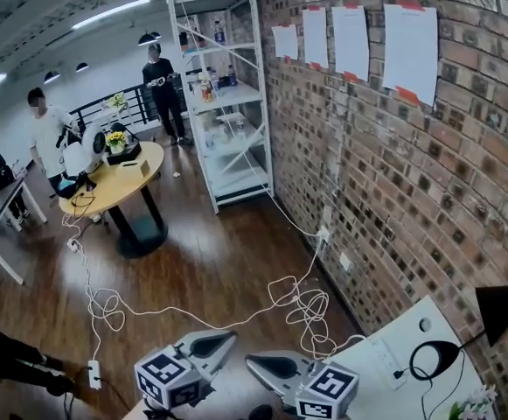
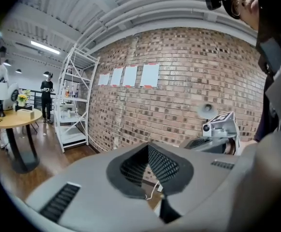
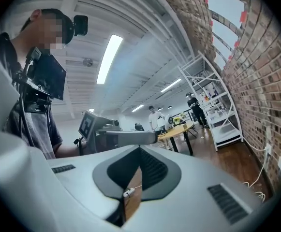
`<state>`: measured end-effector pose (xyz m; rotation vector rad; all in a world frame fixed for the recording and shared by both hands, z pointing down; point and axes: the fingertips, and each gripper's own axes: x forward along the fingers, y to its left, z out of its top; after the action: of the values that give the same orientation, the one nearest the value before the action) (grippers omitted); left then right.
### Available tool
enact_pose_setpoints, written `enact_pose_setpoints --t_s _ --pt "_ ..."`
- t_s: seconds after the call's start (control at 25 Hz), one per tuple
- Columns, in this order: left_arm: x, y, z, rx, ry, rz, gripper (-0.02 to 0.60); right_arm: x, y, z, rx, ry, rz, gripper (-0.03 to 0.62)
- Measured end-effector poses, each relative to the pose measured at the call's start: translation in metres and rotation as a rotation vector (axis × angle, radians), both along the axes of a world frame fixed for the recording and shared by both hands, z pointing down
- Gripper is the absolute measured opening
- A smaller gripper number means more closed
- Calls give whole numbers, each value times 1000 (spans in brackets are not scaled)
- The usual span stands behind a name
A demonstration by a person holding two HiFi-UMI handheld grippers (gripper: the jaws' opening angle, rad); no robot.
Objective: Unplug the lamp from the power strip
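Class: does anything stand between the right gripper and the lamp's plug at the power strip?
Nothing visible does. Only bare white table lies between the right gripper and the power strip, where the lamp's black plug sits.

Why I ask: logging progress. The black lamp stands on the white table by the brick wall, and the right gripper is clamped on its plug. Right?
Not quite. The right gripper is clamped on nothing: the right gripper view shows its jaws together and empty, with only floor beyond them. The black lamp does stand on the white table by the brick wall.
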<state>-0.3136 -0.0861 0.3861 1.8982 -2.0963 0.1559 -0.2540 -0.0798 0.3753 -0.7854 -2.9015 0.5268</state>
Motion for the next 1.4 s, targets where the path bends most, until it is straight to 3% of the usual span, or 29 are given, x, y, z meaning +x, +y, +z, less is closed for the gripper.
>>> enact_pose_setpoints --t_s 0.16,0.36,0.64,0.92,1.08,1.24,1.4 --pt "-34 12 -3 18 -7 -47 9 -31 16 -5 6 5 -69 -12" --pt "-57 15 -1 36 8 -46 9 -56 14 3 27 -10 -41 -12" --pt "-44 -44 12 55 120 137 9 -52 -31 12 47 55 132 -12" --pt "20 -131 29 49 278 377 9 9 -93 11 15 132 408 -12" --pt "82 -169 47 -17 278 523 9 66 -132 17 24 150 564 -12" --pt "144 -201 52 -63 224 675 9 122 -157 26 -26 163 711 -12" --pt "193 -221 65 -99 191 740 9 171 -178 45 -68 189 797 -12"
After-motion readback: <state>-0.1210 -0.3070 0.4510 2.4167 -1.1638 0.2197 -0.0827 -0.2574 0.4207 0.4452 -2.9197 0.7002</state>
